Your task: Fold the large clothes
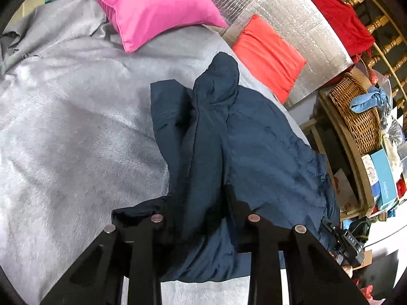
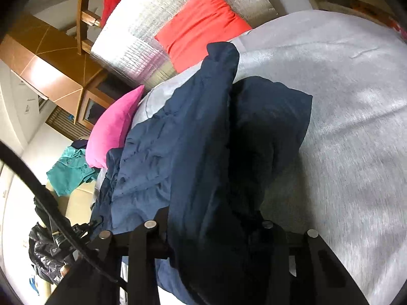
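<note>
The left gripper pinches a bunched fold of the navy garment between its fingers. The right gripper likewise clamps a thick fold of the same cloth, which drapes over its fingers. The garment lies crumpled on the grey bedspread, near the bed's edge. Farther off sit a pink pillow and a red pillow against a silver headboard.

A bed under a grey blanket carries everything. On it lie a crumpled navy garment, a pink pillow and a red-orange pillow, the latter apparently leaning against the silver quilted headboard.
</note>
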{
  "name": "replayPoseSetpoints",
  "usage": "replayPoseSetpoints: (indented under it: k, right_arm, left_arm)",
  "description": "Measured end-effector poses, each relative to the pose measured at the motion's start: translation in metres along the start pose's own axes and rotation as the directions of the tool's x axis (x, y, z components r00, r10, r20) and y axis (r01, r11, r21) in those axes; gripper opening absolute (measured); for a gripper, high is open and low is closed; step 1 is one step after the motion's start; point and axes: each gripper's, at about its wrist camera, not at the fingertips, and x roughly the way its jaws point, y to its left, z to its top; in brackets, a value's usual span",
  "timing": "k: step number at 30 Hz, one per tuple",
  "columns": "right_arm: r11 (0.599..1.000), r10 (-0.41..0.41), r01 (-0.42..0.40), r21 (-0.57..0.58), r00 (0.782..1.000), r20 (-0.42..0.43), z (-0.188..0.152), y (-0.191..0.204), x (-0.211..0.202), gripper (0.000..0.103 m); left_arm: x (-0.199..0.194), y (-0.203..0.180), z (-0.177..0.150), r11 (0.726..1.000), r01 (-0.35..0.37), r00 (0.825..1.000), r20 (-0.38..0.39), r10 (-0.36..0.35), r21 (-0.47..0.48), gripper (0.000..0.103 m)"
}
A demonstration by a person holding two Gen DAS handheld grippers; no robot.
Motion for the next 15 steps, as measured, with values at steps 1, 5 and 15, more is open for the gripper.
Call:
replayPoseSetpoints:
  k: [1,5,15]
  right_arm:
    - [1.000,0.001,-0.001,0.001,1.000,0.001,-0.003,0.001,-0.004,0.042]
    - [1.000,0.017,-0.017,0.000,1.000,0.009,-0.015,0.003,-0.020,0.042]
    - [0.996,0.063,-0.061,0.059,0.998,-0.028,-0.045,0.006,-0.029,0.042]
  left_arm:
    - [-0.004,-0.002,-0.002,1.000,0.002,1.000,0.001,-0.002,-0.001,0.029]
    - [-0.021,0.005,-0.016,1.000,-0.003,1.000,-0.013,0.004,0.004,0.028]
    - [-0.059,0.026,-0.055,0.999,-0.031,1.000,0.004,0.031,-0.025,0.027]
